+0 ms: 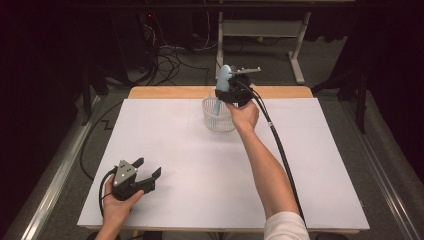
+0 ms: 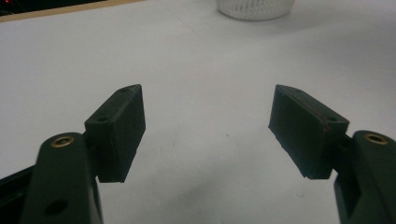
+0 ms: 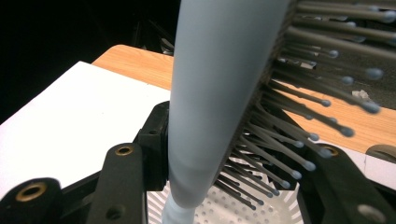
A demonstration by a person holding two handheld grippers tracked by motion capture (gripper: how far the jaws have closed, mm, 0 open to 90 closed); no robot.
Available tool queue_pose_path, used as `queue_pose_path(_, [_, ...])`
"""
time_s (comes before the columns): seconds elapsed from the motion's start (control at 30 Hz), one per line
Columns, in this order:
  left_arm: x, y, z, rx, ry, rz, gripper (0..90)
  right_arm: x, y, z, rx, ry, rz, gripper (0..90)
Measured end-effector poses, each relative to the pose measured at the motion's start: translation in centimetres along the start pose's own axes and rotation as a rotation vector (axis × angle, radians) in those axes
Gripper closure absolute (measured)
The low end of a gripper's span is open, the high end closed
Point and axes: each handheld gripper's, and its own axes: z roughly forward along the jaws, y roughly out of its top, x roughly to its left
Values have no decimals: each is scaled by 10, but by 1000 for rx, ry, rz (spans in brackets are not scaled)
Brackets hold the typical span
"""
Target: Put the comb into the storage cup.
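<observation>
— While you look down, what lies under us?
— A white worktop, with a white basket near its far edge.
— And the pale blue hairbrush?
— My right gripper has its jaws pinching it upright, handle down inside the basket. My left gripper rests near the front corner, jaws spread, empty.

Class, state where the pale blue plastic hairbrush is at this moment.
In the high view the pale blue plastic hairbrush stands upright at the table's far middle, clamped in the right claw, its handle dipping into the white perforated plastic basket.
</observation>
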Motion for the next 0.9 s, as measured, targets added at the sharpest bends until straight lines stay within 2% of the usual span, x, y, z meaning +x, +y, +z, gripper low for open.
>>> queue_pose_path(0.4, [1, 0, -1, -8, -6, -22, 279, 2, -2, 2, 3, -9, -5, 510])
queue_pose_path(0.9, [1, 0, -1, -9, -6, -21, 279, -3, -8, 3, 14, -17, 6, 497])
